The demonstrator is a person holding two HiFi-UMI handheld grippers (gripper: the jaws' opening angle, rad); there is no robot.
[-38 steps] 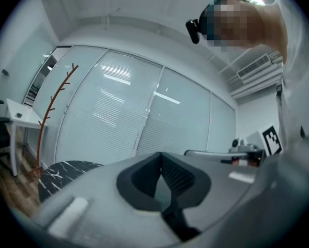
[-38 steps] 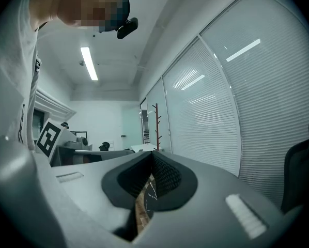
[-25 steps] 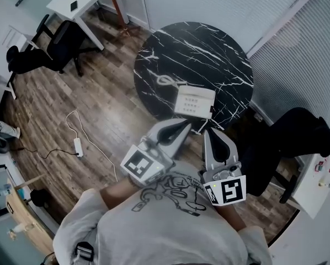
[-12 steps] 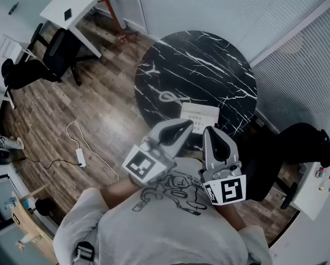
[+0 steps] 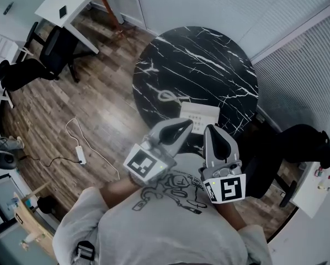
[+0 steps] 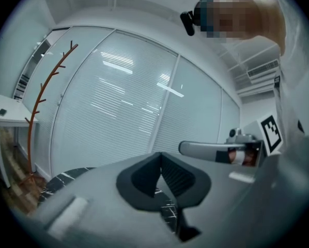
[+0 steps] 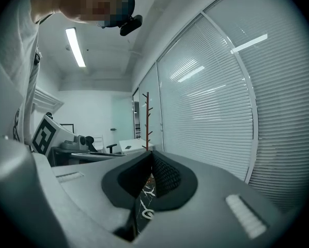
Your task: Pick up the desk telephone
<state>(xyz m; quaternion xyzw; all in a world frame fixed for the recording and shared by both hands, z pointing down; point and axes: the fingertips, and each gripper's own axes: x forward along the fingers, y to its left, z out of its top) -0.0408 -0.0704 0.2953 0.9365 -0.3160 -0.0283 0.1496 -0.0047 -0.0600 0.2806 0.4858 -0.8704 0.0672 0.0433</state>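
A white desk telephone (image 5: 200, 115) with its coiled cord (image 5: 167, 96) lies at the near edge of the round black marble table (image 5: 209, 59). My left gripper (image 5: 185, 126) is shut and empty, its tip just short of the phone's near left corner. My right gripper (image 5: 209, 131) is shut and empty too, just below the phone's near edge. In the left gripper view my left gripper (image 6: 160, 156) points level at the blinds, a strip of marble below it. In the right gripper view my right gripper (image 7: 150, 156) shows the curly cord (image 7: 145, 212) through the slit under the jaws.
A black office chair (image 5: 297, 142) stands right of the table. Glass walls with blinds (image 5: 225, 4) run behind it. At the left, a white desk (image 5: 68, 4), a second black chair (image 5: 41, 59) and an orange coat stand (image 6: 38, 102). A white cable (image 5: 79, 142) lies on the wood floor.
I have stepped toward the table with both grippers. The phone now lies just ahead of their tips rather than a short gap away. Both stayed shut.
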